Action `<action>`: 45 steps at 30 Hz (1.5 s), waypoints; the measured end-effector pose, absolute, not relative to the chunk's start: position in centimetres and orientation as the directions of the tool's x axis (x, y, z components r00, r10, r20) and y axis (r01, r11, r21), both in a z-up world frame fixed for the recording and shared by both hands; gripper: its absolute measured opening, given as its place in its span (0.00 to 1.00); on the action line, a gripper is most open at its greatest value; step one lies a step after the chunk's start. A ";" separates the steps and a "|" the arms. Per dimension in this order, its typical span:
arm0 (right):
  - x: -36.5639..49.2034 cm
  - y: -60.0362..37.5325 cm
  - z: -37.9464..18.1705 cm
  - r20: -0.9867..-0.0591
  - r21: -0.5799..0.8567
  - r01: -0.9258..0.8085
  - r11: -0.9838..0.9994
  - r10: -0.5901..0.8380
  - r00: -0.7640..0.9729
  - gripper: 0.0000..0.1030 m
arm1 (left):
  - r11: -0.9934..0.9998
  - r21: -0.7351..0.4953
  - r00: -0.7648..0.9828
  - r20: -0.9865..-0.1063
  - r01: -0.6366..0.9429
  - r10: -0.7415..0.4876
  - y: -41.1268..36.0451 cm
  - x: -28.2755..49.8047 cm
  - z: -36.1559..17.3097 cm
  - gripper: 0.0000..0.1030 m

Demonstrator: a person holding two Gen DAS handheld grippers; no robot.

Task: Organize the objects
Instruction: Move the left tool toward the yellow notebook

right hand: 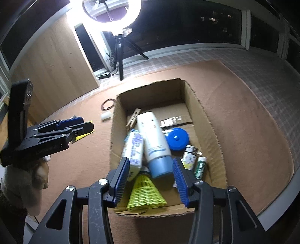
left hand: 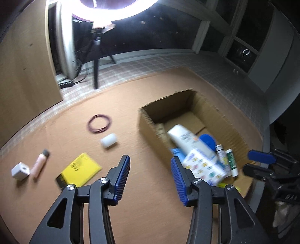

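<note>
Plainly an open cardboard box (right hand: 206,120) at centre frame in the right wrist view, on a brown mat (right hand: 243,112); inside, a white bottle with a blue cap (right hand: 153,138) lying lengthwise at the middle, a white packet with blue print (right hand: 134,148) just beside it to the left, a blue round lid (right hand: 177,138) to the right, a wooden clothespin (right hand: 133,117) against the left wall, a yellow shuttlecock (right hand: 145,191) at the near end, a small green tube (right hand: 200,167) near the right wall.

Right gripper (right hand: 151,180) low in frame above the near end of the box, jaws apart, nothing pressed between the pads; left gripper (left hand: 151,180) low centre in its own view, jaws likewise apart and empty, over bare mat just left of the box.

Outside the box, in the left wrist view: a dark ring of cord (left hand: 99,123) at centre left; a white cylinder (left hand: 109,140) just below it; a yellow booklet (left hand: 80,170) lower left; a pink tube (left hand: 39,163) and a white cube (left hand: 20,171) near the left edge, side by side.

Ring light (right hand: 112,13) on a tripod at upper centre.
</note>
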State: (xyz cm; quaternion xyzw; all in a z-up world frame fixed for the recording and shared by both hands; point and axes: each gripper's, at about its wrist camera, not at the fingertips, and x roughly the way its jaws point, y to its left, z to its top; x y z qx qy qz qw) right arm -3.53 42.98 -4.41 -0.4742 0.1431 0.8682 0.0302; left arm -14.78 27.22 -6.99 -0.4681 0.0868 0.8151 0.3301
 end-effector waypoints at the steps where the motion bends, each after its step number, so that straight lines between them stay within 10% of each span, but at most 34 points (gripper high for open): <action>1: -3.6 42.7 -4.4 -0.831 0.221 -0.184 -0.958 -0.087 -0.549 0.43 | -0.773 -0.162 -0.346 -0.824 -0.613 0.448 26.2 -15.1 -7.2 0.58; 33: -2.9 41.1 -5.5 -0.855 0.247 -0.205 -0.947 -0.114 -0.506 0.44 | -0.804 -0.268 -0.159 -0.900 -0.530 0.405 18.3 -25.8 -15.5 0.66; 45: -3.2 41.2 -6.0 -0.852 0.288 -0.207 -0.935 -0.152 -0.501 0.44 | -0.735 -0.022 -0.205 -0.954 -0.678 0.218 21.3 -20.9 -15.8 0.62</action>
